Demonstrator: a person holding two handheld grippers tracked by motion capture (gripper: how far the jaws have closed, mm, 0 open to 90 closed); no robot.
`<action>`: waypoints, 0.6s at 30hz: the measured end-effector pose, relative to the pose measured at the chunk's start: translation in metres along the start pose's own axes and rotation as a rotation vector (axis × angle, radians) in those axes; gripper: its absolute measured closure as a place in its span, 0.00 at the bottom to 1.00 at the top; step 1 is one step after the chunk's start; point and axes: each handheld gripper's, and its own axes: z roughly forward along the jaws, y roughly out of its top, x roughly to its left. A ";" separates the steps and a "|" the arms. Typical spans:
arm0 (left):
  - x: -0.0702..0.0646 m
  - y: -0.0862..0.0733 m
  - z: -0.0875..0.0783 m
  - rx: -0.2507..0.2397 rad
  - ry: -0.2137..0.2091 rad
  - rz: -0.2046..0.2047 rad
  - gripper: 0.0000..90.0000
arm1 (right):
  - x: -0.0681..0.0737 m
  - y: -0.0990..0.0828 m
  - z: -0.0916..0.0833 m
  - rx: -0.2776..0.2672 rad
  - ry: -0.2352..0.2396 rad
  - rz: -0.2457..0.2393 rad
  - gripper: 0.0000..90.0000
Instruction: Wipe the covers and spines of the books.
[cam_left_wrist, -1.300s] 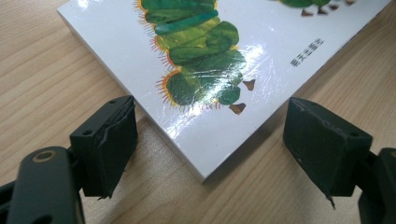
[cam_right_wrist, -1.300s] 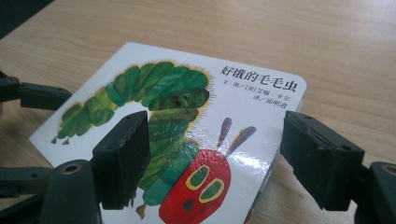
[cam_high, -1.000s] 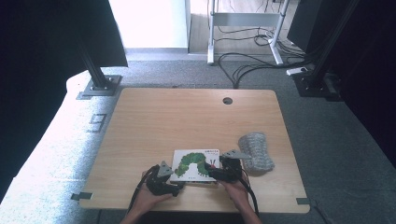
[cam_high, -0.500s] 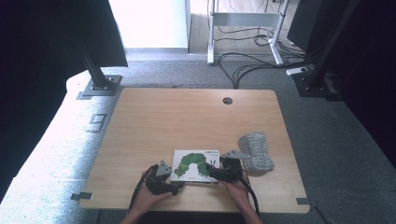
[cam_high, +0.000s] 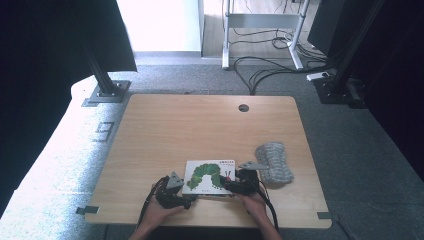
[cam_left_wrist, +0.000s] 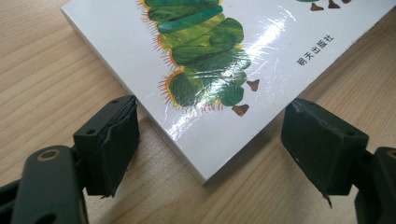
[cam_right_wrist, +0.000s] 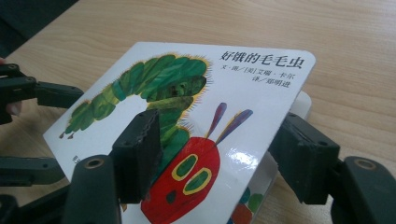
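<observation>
table (cam_high: 200, 130): light wood, cable hole | floor: grey carpet, cables (cam_high: 270, 65)

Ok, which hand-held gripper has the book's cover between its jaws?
The right hand-held gripper: its jaws, which have just been closing, straddle the lifted cover of the book. The left hand-held gripper only flanks a flat corner.

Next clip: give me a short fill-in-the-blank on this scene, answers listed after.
1. The book has a green ____ on its cover.
2. The grey knitted cloth lies to the book's ____ in the high view.
3. In the right gripper view, the front cover is ____ off the pages.
4. The table top is made of ____.

Answers: caterpillar; right; lifted; wood
</observation>
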 end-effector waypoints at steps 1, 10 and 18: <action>0.000 0.000 0.000 0.000 0.000 0.000 0.22 | 0.000 0.000 -0.001 -0.004 0.004 0.000 0.40; 0.006 0.000 -0.003 -0.006 -0.056 -0.031 0.21 | -0.003 0.002 -0.005 -0.042 0.032 -0.003 0.48; 0.008 0.002 -0.010 -0.040 -0.082 -0.032 0.22 | -0.006 0.002 -0.008 -0.060 0.047 -0.007 0.55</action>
